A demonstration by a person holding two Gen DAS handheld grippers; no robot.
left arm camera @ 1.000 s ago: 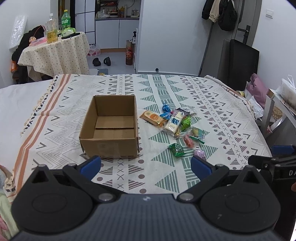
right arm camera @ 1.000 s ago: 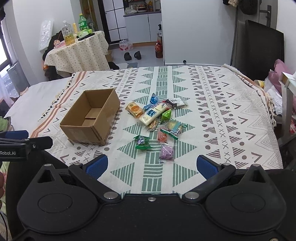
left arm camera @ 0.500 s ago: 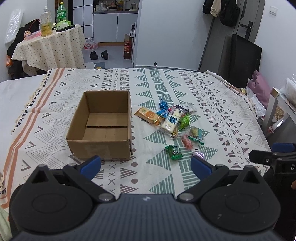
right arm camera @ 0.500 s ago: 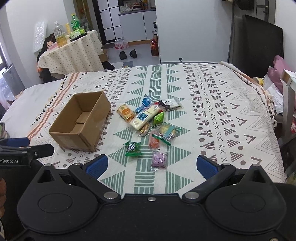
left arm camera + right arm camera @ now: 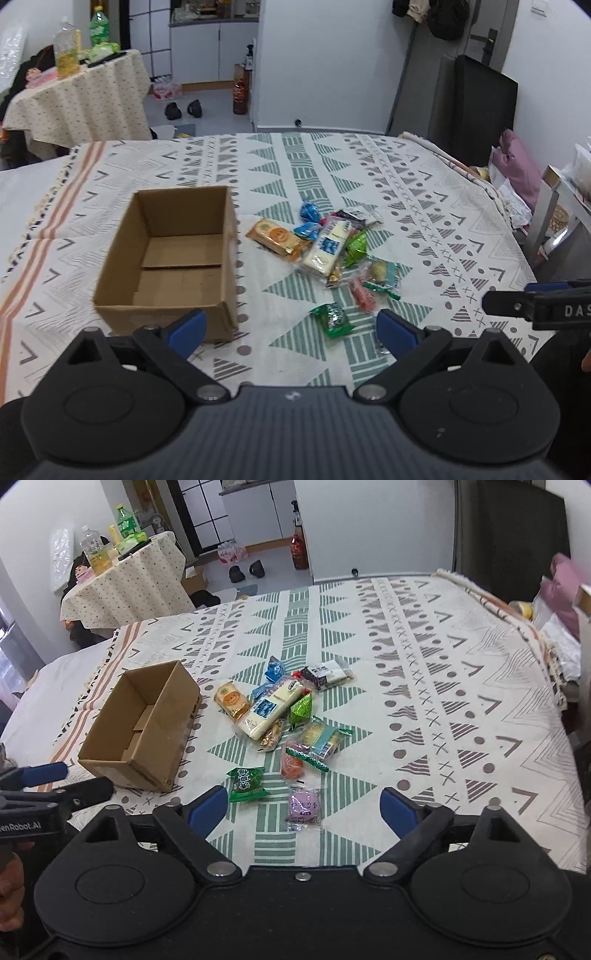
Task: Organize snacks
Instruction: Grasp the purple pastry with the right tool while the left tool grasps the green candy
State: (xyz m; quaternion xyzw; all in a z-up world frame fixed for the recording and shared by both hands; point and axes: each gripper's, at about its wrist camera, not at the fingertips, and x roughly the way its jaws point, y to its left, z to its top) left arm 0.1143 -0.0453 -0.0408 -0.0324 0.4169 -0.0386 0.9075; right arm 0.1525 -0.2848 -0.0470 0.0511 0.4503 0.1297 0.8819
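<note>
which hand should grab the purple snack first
Right, probably. The purple snack lies between the open right gripper fingers, just ahead. The left gripper frames the green snack instead, nearer the box.

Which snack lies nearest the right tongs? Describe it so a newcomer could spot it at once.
Start at the open cardboard box on the patterned bedspread, then look to the loose snack pile beside it. At the pile's near edge, next to the green packet, lies a clear wrapper holding a round purple sweet, the only purple one.
</note>
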